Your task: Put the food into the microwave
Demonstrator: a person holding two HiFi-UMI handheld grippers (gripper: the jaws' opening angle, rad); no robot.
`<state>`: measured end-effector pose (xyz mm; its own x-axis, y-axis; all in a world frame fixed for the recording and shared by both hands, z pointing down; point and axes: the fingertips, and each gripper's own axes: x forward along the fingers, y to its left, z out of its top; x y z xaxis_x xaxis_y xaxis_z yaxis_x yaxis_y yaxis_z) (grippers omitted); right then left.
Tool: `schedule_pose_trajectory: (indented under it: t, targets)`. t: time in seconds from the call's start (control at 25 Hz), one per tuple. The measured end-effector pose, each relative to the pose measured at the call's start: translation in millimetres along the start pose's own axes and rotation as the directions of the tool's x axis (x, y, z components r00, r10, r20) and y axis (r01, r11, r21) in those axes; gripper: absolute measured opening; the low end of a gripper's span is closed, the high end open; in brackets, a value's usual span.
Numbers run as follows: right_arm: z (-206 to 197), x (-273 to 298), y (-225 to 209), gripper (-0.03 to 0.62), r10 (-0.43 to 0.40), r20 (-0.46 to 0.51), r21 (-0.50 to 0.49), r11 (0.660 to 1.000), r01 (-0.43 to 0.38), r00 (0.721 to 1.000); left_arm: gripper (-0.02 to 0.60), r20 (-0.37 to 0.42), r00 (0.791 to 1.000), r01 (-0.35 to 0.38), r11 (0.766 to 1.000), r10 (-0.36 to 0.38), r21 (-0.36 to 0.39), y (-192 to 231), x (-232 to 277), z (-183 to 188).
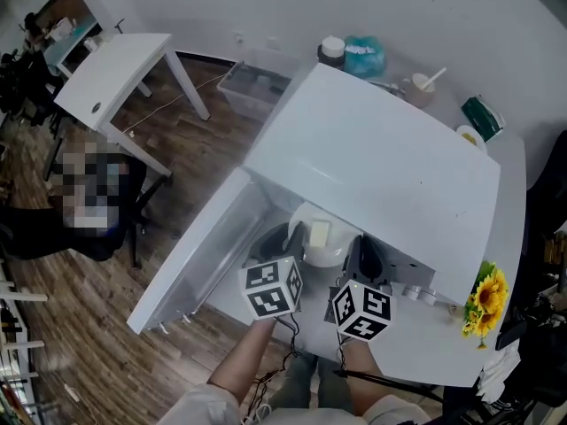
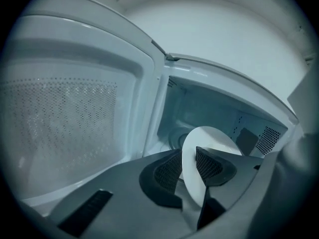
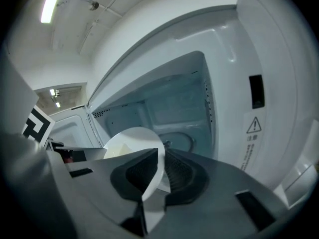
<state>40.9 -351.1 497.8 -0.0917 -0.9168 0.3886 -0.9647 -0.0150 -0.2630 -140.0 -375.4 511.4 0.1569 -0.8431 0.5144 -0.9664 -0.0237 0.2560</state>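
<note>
Item: round white ceramic-looking plate point(image 1: 330, 248) bearing a pale yellow block of food point(image 1: 319, 233); location: the mouth of the open white microwave oven point(image 1: 381, 166); left gripper point(image 2: 192, 171) pinches the plate's left rim, right gripper point(image 3: 160, 171) its right rim; handling: probably stiff, glazed and slippery, breakable; best held level by opposite rims, lest the food slide.

Bright, even room light fills the head view, and the white microwave point(image 1: 381, 166) top sits close to glare. Both gripper views run dim and bluish, fisheye-bent, with black vignetted corners. A ceiling strip light point(image 3: 50, 4) glows, and the nearest surfaces look soft.
</note>
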Motion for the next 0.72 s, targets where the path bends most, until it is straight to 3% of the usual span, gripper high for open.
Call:
schedule_pose_trajectory:
  t: [0.72]
  targets:
    - [7, 42, -15, 0.051, -0.136, 0.036, 0.019, 0.991, 0.135, 0.990, 0.417, 0.006, 0.999, 0.047, 0.999, -0.047, 0.026, -9, 63, 8]
